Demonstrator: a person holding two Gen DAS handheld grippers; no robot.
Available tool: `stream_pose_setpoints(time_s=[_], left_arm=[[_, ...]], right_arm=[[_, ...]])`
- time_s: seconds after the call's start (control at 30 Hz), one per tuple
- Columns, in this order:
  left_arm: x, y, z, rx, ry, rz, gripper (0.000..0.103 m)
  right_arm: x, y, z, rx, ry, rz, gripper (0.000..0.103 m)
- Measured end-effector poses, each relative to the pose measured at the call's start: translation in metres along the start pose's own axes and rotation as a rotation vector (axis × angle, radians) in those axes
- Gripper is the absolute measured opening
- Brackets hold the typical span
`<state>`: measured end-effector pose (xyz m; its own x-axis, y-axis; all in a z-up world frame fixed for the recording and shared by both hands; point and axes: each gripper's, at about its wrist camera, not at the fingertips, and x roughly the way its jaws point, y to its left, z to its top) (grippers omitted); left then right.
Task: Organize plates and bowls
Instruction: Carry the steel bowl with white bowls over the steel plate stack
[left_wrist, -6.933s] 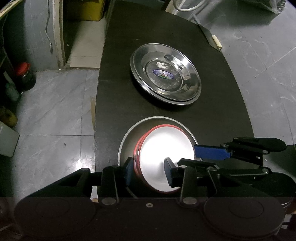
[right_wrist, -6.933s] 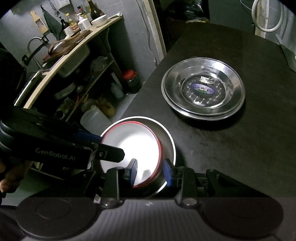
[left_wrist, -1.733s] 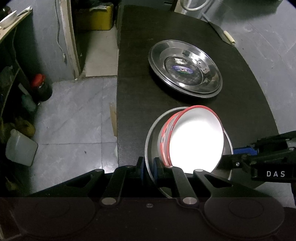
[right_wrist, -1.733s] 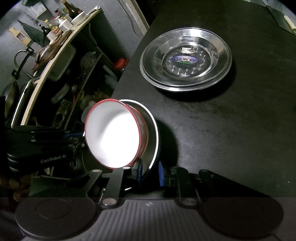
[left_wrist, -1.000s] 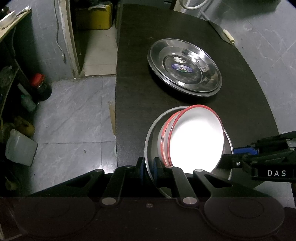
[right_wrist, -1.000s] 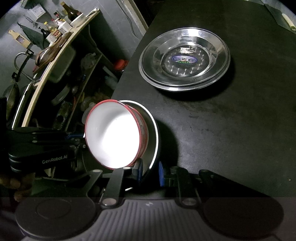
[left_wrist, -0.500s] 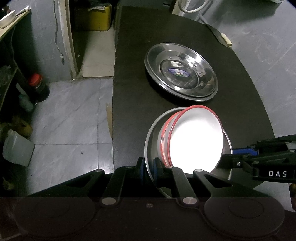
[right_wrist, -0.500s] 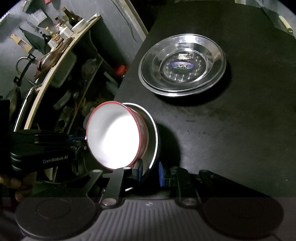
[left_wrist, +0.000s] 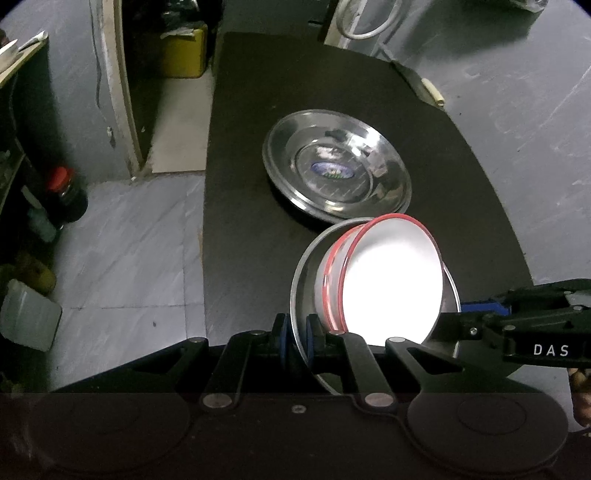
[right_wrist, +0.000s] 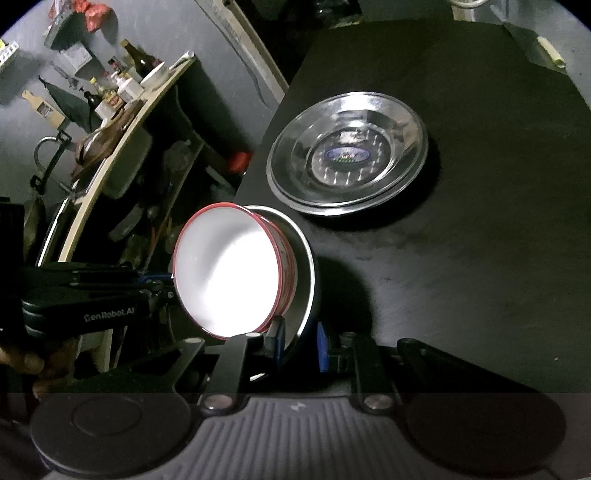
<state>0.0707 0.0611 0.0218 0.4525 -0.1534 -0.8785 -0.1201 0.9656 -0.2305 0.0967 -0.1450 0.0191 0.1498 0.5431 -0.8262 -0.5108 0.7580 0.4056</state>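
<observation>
— At the near edge, pinching the rim of the steel plate (left_wrist: 299, 295) with the left tool (left_wrist: 295, 339), pads pressed tight on the metal. Same from the other side?

— Same: clamped on the opposite rim with the right tool (right_wrist: 299, 341), no slack to see.

— Sitting flat on the surface (left_wrist: 240, 240), as some seconds back?

— No. Up off it now and tilted, with the red-rimmed bowls (left_wrist: 391, 280) nested on top and leaning. Back then, flat on the surface, with both tools spread around the bowls.

— Anything over the last second?

— Hardly. Same grip, same tilt. Only looks a touch closer to the stacked steel plates (left_wrist: 336, 170) farther along.

— Meaning for the job?

— Probably means carrying plate and bowls together toward that stack. Needs levelling first, or risks sliding the bowls off.

— Beyond the stack?

— Just a knife (left_wrist: 430, 90) at the far edge, well apart.
</observation>
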Motion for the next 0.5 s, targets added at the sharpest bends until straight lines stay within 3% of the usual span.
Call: stream_pose_setpoints(time_s=[0.5], left_arm=[[0.003,-0.022,0.023,0.05,-0.039,-0.026,0.009]], right_arm=[[-0.02,-0.019,0.007,0.03,-0.068,-0.017,0.021]])
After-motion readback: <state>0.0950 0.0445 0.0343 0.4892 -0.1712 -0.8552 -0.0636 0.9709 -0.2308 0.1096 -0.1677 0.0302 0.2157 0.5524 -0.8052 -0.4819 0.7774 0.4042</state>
